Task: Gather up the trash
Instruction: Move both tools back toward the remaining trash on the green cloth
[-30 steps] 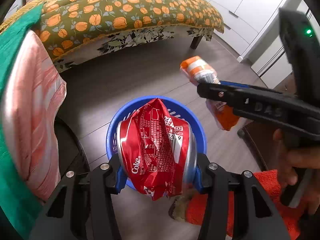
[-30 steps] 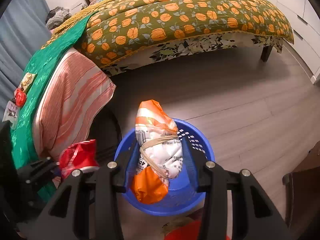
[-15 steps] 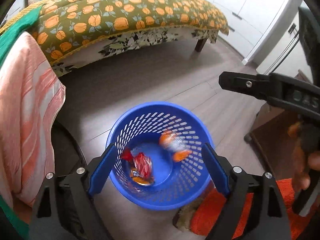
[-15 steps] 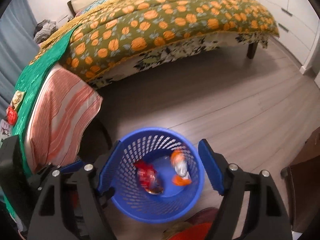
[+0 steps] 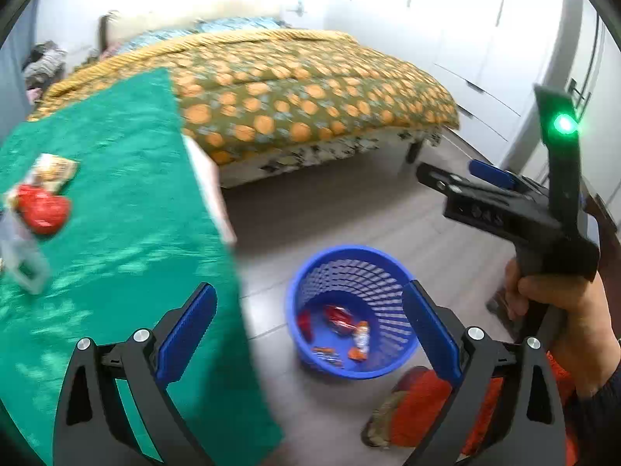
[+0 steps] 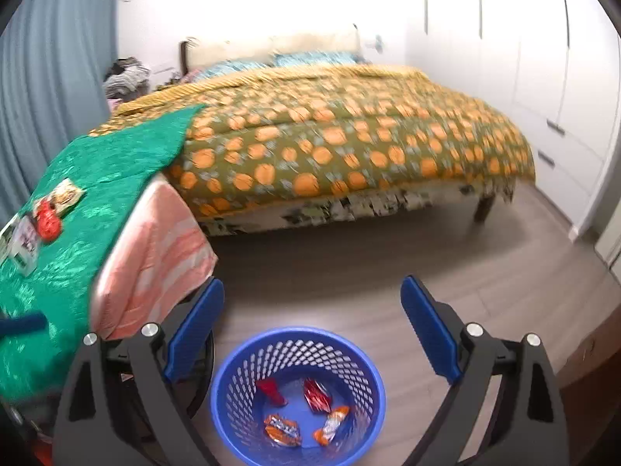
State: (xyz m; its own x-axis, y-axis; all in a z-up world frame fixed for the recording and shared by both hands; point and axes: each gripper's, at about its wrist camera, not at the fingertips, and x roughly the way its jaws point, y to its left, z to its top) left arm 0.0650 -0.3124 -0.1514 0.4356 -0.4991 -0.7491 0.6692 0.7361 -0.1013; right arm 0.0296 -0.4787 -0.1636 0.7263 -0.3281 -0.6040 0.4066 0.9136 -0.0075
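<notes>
Left gripper (image 5: 308,324), tilted downward, its blue-padded jaws spread wide after just opening, nothing between the pads. At its 2 o'clock, the right gripper (image 5: 450,174) is gripped by a hand (image 5: 562,310); its jaws (image 6: 312,324) likewise just opened wide and empty.

Basket (image 6: 229,396) on the floor (image 6: 388,256), beside the counter (image 6: 97,178).
Wrappers (image 6: 316,394) lie in it; more trash (image 5: 42,209) sits near the counter's far left edge; bed (image 6: 349,136) behind.
</notes>
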